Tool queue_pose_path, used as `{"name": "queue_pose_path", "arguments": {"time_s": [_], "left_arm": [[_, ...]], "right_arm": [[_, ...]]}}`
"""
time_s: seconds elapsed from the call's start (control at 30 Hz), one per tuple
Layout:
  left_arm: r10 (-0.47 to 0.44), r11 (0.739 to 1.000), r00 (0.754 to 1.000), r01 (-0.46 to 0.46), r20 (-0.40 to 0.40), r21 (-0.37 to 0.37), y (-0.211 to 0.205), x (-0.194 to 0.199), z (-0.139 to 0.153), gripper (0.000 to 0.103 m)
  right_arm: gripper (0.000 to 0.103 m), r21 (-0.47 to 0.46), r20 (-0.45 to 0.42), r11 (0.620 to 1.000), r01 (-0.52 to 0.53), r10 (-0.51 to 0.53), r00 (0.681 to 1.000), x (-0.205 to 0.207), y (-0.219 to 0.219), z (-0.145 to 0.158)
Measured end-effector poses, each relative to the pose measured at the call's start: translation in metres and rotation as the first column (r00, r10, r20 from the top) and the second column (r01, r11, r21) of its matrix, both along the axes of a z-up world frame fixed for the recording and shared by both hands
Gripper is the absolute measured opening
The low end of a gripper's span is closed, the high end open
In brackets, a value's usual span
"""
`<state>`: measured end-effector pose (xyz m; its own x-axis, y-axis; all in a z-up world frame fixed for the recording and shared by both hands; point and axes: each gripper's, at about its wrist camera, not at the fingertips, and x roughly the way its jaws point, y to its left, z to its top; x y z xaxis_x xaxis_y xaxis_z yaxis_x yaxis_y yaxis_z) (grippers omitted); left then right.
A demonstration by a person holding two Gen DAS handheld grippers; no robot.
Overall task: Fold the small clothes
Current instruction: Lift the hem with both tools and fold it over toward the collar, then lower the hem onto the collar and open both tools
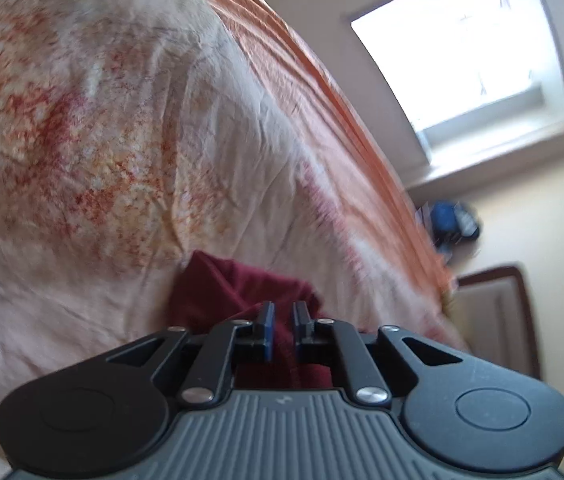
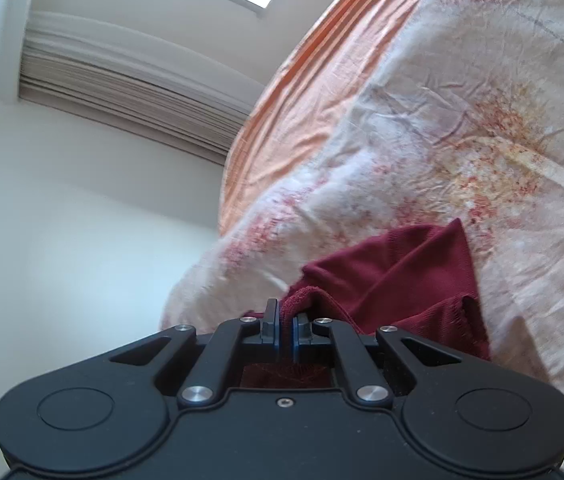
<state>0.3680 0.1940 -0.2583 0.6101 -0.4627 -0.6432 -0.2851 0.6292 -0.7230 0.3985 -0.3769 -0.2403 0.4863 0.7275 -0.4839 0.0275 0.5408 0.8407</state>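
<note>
A small dark red garment [image 1: 226, 284] hangs over the bed, held by both grippers. In the left wrist view my left gripper [image 1: 283, 312] is shut on an edge of it, with red cloth between the blue pads. In the right wrist view my right gripper [image 2: 285, 312] is shut on another edge of the dark red garment [image 2: 402, 276], which bunches up to the right of the fingers. Part of the cloth is hidden behind each gripper body.
A cream bed sheet with a red and orange floral print [image 1: 102, 128] covers the bed, with an orange striped border [image 1: 342, 92]. A bright window [image 1: 474, 56], a blue object on the floor [image 1: 448, 220] and a brown-framed piece of furniture [image 1: 498, 312] lie beyond. White blinds [image 2: 130, 84] show in the right view.
</note>
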Motion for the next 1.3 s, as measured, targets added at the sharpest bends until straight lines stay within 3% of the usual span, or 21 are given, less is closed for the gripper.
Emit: {"name": "queue_pose_path", "arguments": {"time_s": [0.1,0.17,0.23,0.27,0.33,0.43,0.6,0.67,0.8,0.87,0.93,1.07,1.17,1.2,1.23,1.27,1.3], "left_arm": [[-0.064,0.995,0.997,0.067,-0.035,0.074,-0.008,0.004,-0.005,0.012],[-0.132,0.980,0.991,0.135,-0.026,0.149,-0.014,0.007,0.000,0.017],[-0.240,0.934,0.971,0.235,-0.014,0.268,-0.025,0.010,0.010,0.050],[-0.302,0.898,0.953,0.288,-0.011,0.331,-0.032,0.012,0.014,0.055],[-0.387,0.842,0.922,0.362,-0.019,0.400,-0.042,0.015,0.017,0.056],[-0.455,0.788,0.890,0.420,-0.034,0.450,-0.052,0.021,0.013,0.056],[-0.514,0.732,0.856,0.472,-0.057,0.491,-0.061,0.027,-0.002,0.056],[-0.525,0.725,0.849,0.482,-0.060,0.492,-0.061,0.029,-0.006,0.056],[-0.528,0.734,0.848,0.487,-0.053,0.474,-0.058,0.033,-0.013,0.056],[-0.530,0.739,0.847,0.488,-0.045,0.464,-0.057,0.034,-0.015,0.056],[-0.536,0.740,0.844,0.487,-0.031,0.463,-0.057,0.033,-0.014,0.056],[-0.556,0.716,0.830,0.502,-0.038,0.485,-0.063,0.034,-0.014,0.056],[-0.570,0.695,0.820,0.512,-0.047,0.504,-0.068,0.037,-0.016,0.056],[-0.572,0.691,0.819,0.512,-0.046,0.510,-0.069,0.037,-0.016,0.053],[-0.575,0.684,0.817,0.510,-0.045,0.522,-0.071,0.038,-0.016,0.041],[-0.580,0.670,0.814,0.508,-0.047,0.541,-0.073,0.037,-0.014,0.031],[-0.588,0.658,0.807,0.514,-0.051,0.551,-0.074,0.037,-0.014,0.010]], "right_arm": [[0.006,-0.016,-0.033,1.000,0.022,-0.022,0.999,0.005,-0.002,-0.016],[0.006,-0.018,-0.062,0.999,0.040,-0.041,0.997,0.005,-0.005,-0.025],[0.013,-0.025,-0.061,0.999,0.030,-0.031,0.998,0.003,-0.006,-0.027],[0.016,-0.040,-0.061,0.999,0.013,-0.015,0.998,0.003,-0.005,-0.026],[0.046,-0.058,-0.039,0.998,-0.027,0.024,0.999,0.002,-0.004,-0.020],[0.066,-0.109,0.076,0.992,-0.055,0.063,0.995,-0.006,-0.009,0.001],[0.067,-0.245,0.170,0.965,-0.093,0.137,0.976,-0.008,-0.022,0.012],[0.067,-0.329,0.202,0.936,-0.123,0.197,0.959,-0.004,-0.018,0.011],[0.064,-0.496,0.228,0.851,-0.169,0.315,0.921,0.010,-0.002,0.000],[0.062,-0.519,0.225,0.829,-0.209,0.369,0.902,0.017,0.006,-0.007],[0.053,-0.511,0.222,0.822,-0.250,0.407,0.886,0.024,0.015,-0.013],[0.049,-0.573,0.211,0.768,-0.286,0.476,0.854,0.034,0.037,-0.018],[0.035,-0.577,0.202,0.755,-0.313,0.503,0.840,0.041,0.046,-0.022],[0.022,-0.582,0.200,0.747,-0.321,0.514,0.834,0.041,0.049,-0.022],[0.006,-0.586,0.194,0.739,-0.334,0.527,0.827,0.042,0.052,-0.023],[0.006,-0.590,0.190,0.732,-0.340,0.535,0.823,0.041,0.053,-0.023],[0.005,-0.592,0.195,0.732,-0.337,0.537,0.821,0.040,0.053,-0.022]]}}
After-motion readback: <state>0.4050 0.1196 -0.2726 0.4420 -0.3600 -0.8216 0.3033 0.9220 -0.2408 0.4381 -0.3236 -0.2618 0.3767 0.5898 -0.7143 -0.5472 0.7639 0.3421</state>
